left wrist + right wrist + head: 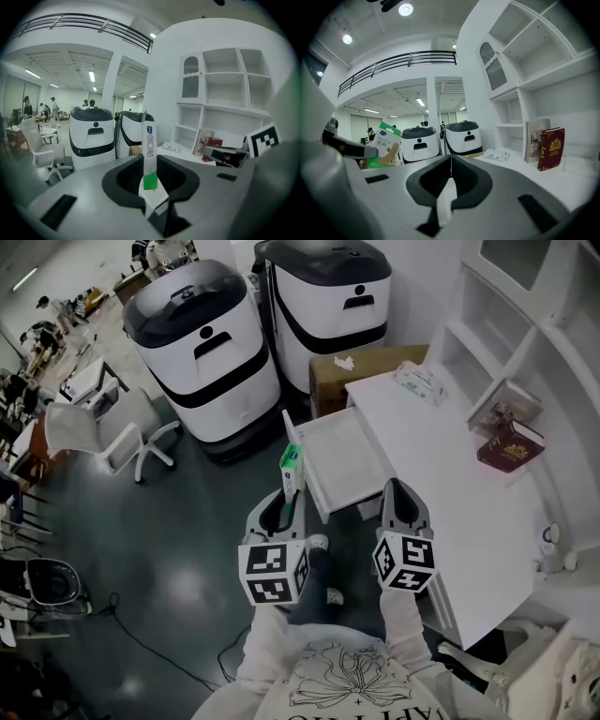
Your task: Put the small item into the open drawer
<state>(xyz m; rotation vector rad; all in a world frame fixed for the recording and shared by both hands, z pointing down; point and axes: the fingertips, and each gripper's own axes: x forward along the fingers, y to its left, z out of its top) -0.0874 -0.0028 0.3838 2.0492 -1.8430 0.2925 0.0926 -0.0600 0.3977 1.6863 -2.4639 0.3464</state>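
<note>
Small packet (292, 468), green and white, stands upright, pinched at its lower end by the left tool (290, 491). It is held in the air just at the left rim of the open drawer (352, 486), not inside it. The left gripper view confirms the jaws closed narrow on the packet (150, 150).

Drawer: pulled out from the white desk (450, 502); the inside shows a plain white bottom.

Right tool (404, 491): near the drawer's right front corner, jaws together with nothing between them.

On the desk: a pack of wipes (419, 382) at the far end and a red book (511, 446) upright beside a second book by the shelves.

Beyond the desk: a cardboard box (361, 371) with a small white scrap on top, and two white-and-black machines (202, 352).
</note>
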